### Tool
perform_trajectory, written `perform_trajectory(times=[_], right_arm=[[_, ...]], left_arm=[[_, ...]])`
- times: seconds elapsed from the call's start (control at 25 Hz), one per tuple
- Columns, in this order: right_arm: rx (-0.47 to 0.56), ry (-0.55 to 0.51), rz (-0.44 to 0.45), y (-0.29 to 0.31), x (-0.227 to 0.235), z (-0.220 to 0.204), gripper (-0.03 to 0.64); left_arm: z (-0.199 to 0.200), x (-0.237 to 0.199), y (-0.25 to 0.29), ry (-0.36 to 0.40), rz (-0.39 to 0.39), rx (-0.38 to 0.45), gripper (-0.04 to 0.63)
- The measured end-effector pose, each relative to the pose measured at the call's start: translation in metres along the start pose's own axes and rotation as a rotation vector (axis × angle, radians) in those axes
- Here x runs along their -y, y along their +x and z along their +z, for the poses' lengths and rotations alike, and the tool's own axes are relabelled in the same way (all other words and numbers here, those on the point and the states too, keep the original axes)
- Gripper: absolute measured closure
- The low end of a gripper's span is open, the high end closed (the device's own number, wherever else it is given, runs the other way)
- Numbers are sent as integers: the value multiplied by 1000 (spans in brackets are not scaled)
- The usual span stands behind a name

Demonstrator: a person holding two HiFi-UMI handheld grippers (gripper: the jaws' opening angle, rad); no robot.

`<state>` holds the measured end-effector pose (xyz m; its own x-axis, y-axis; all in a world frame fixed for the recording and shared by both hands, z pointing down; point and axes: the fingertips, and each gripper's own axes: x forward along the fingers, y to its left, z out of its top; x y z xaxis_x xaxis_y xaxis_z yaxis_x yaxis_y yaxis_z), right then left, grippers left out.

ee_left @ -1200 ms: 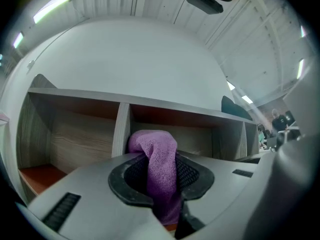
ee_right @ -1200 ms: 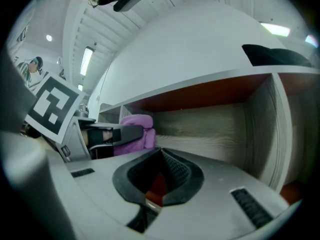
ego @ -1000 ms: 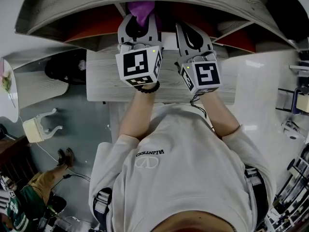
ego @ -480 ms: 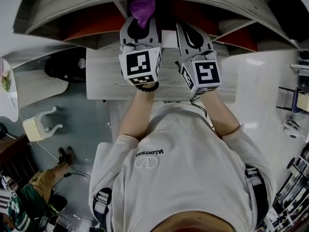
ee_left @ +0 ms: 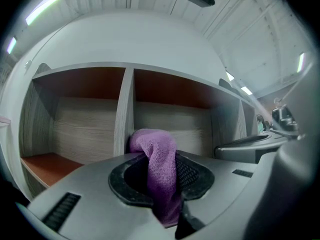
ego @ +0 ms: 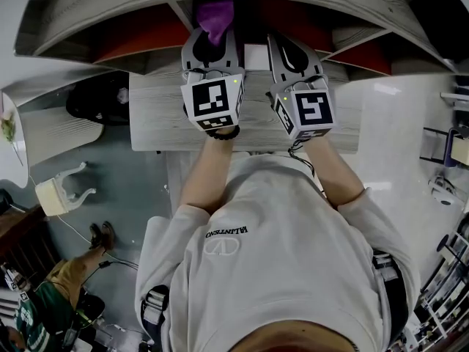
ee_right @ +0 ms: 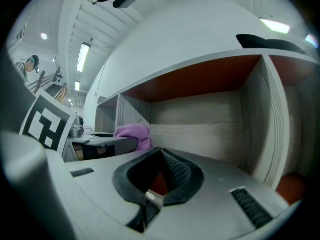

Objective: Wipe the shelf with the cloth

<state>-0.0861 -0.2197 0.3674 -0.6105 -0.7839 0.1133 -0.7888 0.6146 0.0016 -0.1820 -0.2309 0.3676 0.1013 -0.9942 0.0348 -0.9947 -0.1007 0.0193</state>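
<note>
Left gripper (ego: 211, 41), cloth (ee_left: 160, 159) beside divider (ee_left: 124, 109)

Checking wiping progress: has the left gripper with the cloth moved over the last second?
Yes, barely: the left gripper, shut on the purple cloth, edged right, away from the shelf divider.

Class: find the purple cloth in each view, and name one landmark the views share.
Head view: cloth at top centre, at the tip of the left gripper.
Left gripper view: cloth in the centre, clamped in the jaws.
Right gripper view: cloth left of centre.
Shared landmark: the shelf with red-brown boards.
</note>
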Motion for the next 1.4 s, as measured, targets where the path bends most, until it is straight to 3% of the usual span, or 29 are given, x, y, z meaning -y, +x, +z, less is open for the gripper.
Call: perform_trajectory(times=[1.4], right_arm=[[-11,16,-44,-17,17,-8,618]], left_arm=[[-43,-6,-3,10,27,-72,505]])
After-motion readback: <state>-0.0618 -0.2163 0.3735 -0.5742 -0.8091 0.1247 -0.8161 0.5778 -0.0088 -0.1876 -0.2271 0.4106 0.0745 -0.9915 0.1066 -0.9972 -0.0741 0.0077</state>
